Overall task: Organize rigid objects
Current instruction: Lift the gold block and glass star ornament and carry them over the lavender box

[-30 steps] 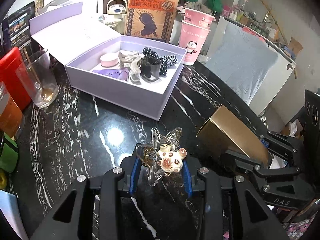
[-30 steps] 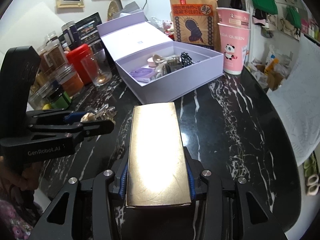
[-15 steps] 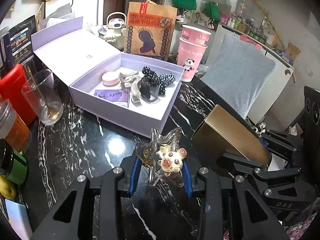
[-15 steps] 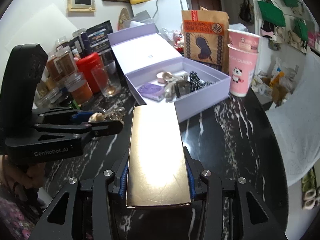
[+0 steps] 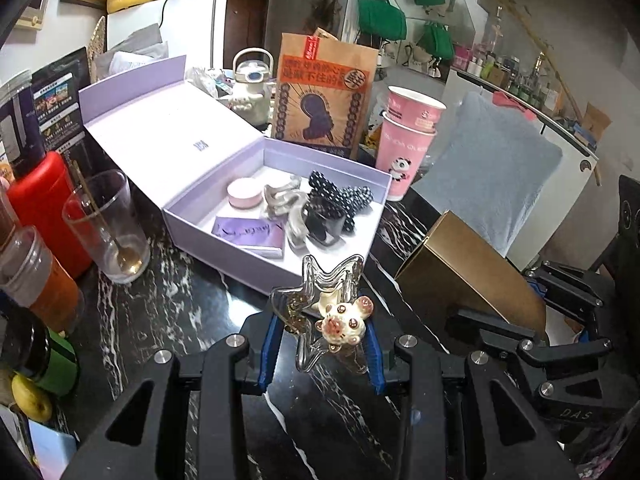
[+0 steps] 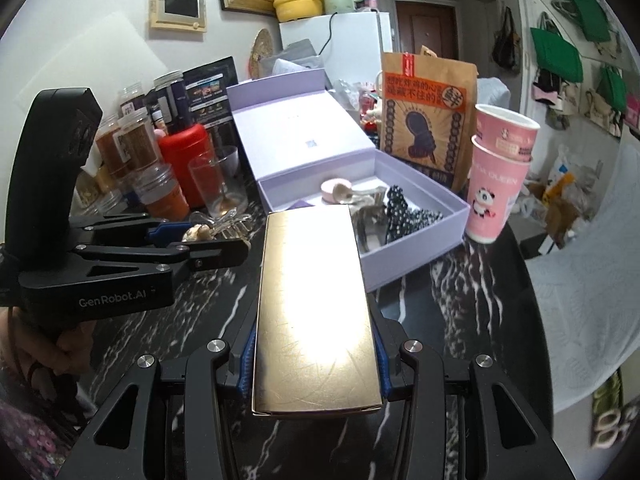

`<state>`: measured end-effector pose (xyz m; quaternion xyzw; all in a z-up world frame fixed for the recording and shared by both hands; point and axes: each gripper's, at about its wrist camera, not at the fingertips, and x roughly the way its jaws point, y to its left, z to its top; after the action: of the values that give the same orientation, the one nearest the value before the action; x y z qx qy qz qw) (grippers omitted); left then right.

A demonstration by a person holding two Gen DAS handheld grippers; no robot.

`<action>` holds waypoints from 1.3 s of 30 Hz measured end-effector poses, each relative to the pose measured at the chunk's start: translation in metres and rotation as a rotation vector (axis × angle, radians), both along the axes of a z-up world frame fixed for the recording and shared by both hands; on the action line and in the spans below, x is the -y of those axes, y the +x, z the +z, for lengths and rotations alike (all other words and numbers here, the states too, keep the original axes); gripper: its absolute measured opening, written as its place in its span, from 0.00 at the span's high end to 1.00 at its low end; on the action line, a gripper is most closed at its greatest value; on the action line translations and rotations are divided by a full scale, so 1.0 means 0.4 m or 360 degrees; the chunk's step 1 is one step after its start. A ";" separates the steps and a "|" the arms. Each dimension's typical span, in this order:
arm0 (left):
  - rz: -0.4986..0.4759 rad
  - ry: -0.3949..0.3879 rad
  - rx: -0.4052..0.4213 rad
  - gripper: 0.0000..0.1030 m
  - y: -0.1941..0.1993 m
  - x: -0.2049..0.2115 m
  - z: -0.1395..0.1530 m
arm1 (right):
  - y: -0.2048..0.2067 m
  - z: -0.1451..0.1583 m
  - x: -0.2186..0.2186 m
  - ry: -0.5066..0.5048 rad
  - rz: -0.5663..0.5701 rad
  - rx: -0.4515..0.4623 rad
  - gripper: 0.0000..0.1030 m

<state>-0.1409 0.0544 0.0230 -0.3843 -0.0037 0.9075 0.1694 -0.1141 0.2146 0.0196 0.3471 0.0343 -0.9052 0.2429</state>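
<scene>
My left gripper (image 5: 322, 344) is shut on a clear star-shaped hair clip with a small bear charm (image 5: 332, 312), held above the black marble table. My right gripper (image 6: 316, 354) is shut on a long gold box (image 6: 316, 304), also lifted off the table. Ahead of both stands an open lilac gift box (image 5: 224, 240) (image 6: 416, 252) holding a pink round case (image 5: 244, 194), a purple card, pale hair claws and a black dotted bow (image 5: 340, 196). In the right wrist view the left gripper (image 6: 224, 246) with the clip sits left of the gold box.
A drinking glass with a spoon (image 5: 106, 226), a red canister (image 5: 40, 208) and jars crowd the left. A brown paper bag (image 5: 324, 100) and stacked pink cups (image 5: 408, 140) stand behind the lilac box. A grey towel (image 5: 492, 184) drapes at the right.
Both grippers have risen with their loads, and the views have tilted up: the lilac box sits lower in frame and more of the back wall shows.
</scene>
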 end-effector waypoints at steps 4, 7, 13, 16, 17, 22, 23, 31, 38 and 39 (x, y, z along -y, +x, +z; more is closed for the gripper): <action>0.0008 0.0011 -0.0017 0.66 -0.021 0.006 0.012 | -0.025 0.013 0.003 0.0013 -0.0005 -0.0019 0.57; 0.0006 0.0006 -0.0030 0.66 -0.035 0.008 0.022 | -0.046 0.022 0.005 0.0020 -0.0010 -0.0027 0.57; 0.0017 -0.0018 -0.0052 0.66 -0.076 0.015 0.045 | -0.093 0.045 0.006 0.0023 -0.0001 -0.0070 0.57; 0.0014 -0.0029 -0.0062 0.66 -0.097 0.014 0.054 | -0.119 0.053 0.004 0.0032 -0.0005 -0.0088 0.57; 0.0012 -0.0029 -0.0065 0.66 -0.107 0.013 0.057 | -0.129 0.056 0.003 0.0033 -0.0002 -0.0092 0.57; -0.0001 -0.0030 -0.0071 0.66 -0.149 0.009 0.067 | -0.175 0.066 0.005 0.0046 0.0004 -0.0113 0.57; -0.0004 -0.0032 -0.0077 0.66 -0.159 0.007 0.070 | -0.185 0.067 0.005 0.0046 0.0008 -0.0115 0.57; -0.0005 -0.0044 -0.0109 0.66 -0.236 0.004 0.090 | -0.254 0.070 0.015 0.0048 0.0025 -0.0118 0.57; -0.0006 -0.0072 -0.0145 0.66 -0.309 0.008 0.102 | -0.309 0.086 0.023 0.0070 0.0026 -0.0151 0.57; -0.0005 -0.0080 -0.0148 0.66 -0.318 0.009 0.102 | -0.319 0.087 0.024 0.0071 0.0027 -0.0154 0.57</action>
<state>-0.2682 0.0509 0.0638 -0.3458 0.0277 0.9240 0.1611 -0.2416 0.2051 0.0543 0.3079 0.0692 -0.9179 0.2407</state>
